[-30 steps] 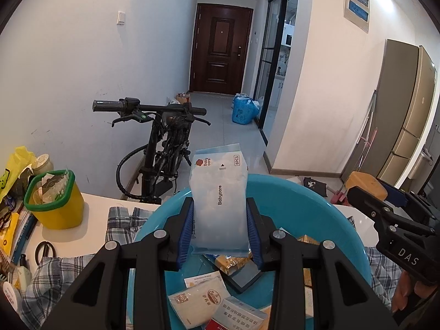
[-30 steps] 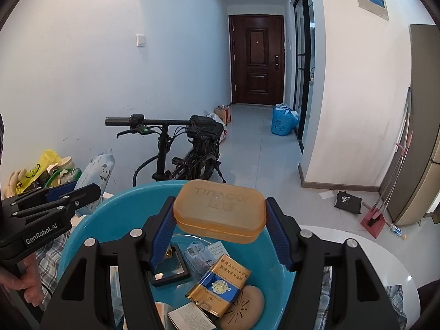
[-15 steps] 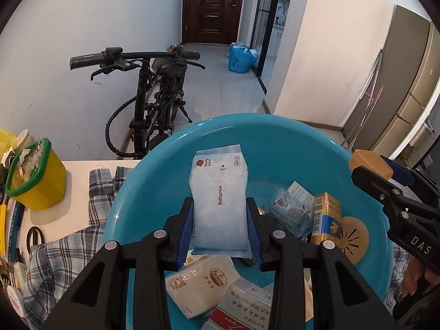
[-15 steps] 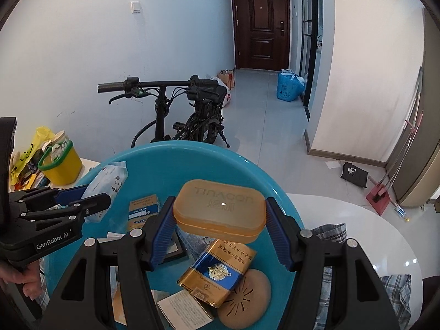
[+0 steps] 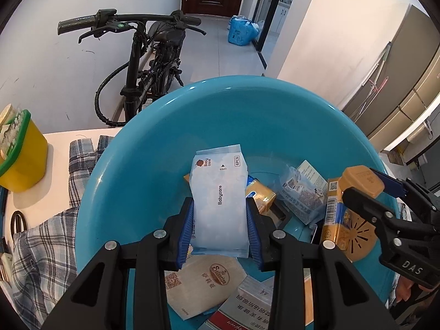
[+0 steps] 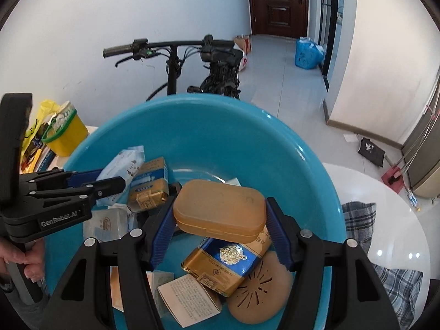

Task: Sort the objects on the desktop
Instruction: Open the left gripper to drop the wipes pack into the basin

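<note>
White walls, a tiled hallway with a dark door and a parked bicycle [image 5: 148,63] made the backdrop, and a pale counter [image 5: 57,159] under a plaid cloth [image 5: 41,247] carried a big blue basin [image 5: 170,126] with a yellow bin [image 5: 22,151] at its nine o'clock.

The left tool [image 5: 220,225] was clamped on a pale blue wipes pack [image 5: 220,200], held low over the basin's middle, apparently just above the clutter; whether it touched the sachets beneath could not be told. The right tool [image 6: 220,225] was clamped on an orange plastic case [image 6: 220,211], poised above a gold and blue carton [image 6: 228,261] and a round tan disc [image 6: 261,299] at the basin's five o'clock.

The step in hand looked like dropping both things into the basin. To do it well, each tool should probably sink a little closer to the pile before parting, so the soft pack flops flat rather than sliding off the sloping wall, and the hard case does not bounce off the carton. Opening one tool at a time would likely keep them from knocking each other, since they sat near together.

In the left wrist view the pack's long axis ran from six to twelve o'clock, its printed opening end pointing to twelve, away from the tool. In the right wrist view the case's long axis ran across, roughly from nine to three o'clock, its lid facing up and tipped slightly toward the far rim.
</note>
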